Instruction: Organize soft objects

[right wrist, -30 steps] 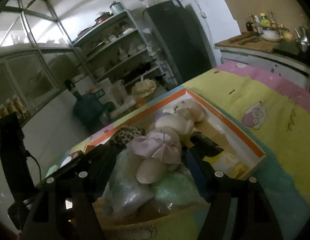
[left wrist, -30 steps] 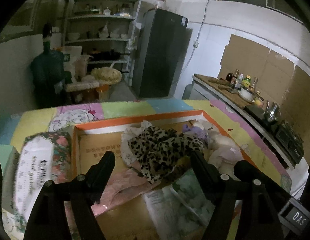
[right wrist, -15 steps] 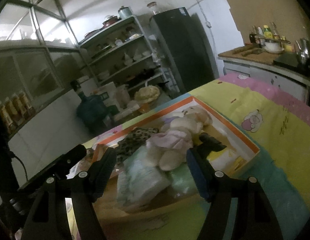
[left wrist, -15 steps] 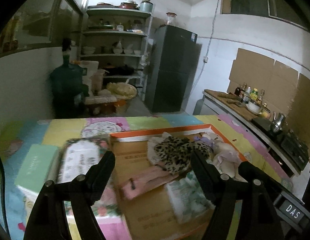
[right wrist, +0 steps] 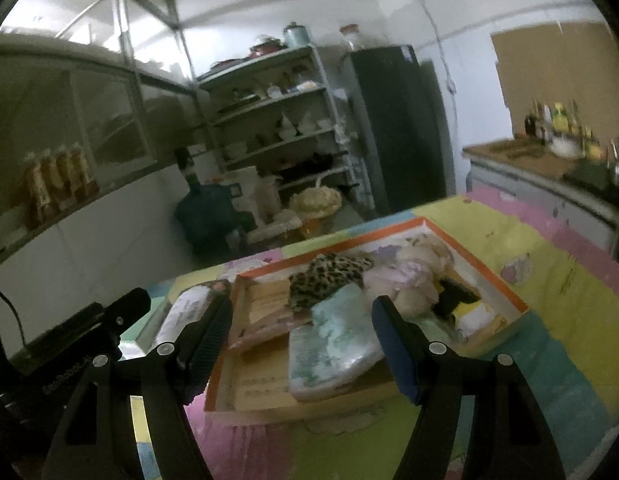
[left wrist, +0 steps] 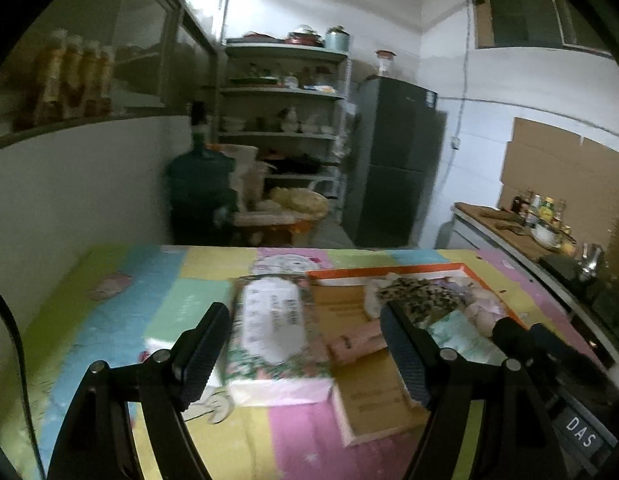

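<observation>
An orange-rimmed cardboard box (left wrist: 389, 272) (right wrist: 489, 276) lies on the patchwork table cover. In it are a leopard-print cloth (left wrist: 421, 298) (right wrist: 329, 276), a pale plush toy (left wrist: 481, 308) (right wrist: 413, 276), a pale green soft pack (left wrist: 457, 332) (right wrist: 337, 332) and a pink pouch (left wrist: 357, 342). Just left of the box lies a floral tissue pack (left wrist: 273, 332) (right wrist: 189, 308). My left gripper (left wrist: 305, 356) hangs open above and short of that pack, touching nothing. My right gripper (right wrist: 303, 346) is open too, held back from the box's near edge with nothing between its pads.
A light green flat box (left wrist: 181, 312) lies left of the floral pack. Beyond the table are a shelf rack (left wrist: 281, 92), a dark fridge (left wrist: 397, 168) and a large water jug (left wrist: 201, 196). A counter with bottles (left wrist: 541, 216) runs along the right.
Both grippers have drawn back and up from the box, so its contents look smaller. The left view has swung left and the floral pack now sits between its fingers. Jaws unchanged.
</observation>
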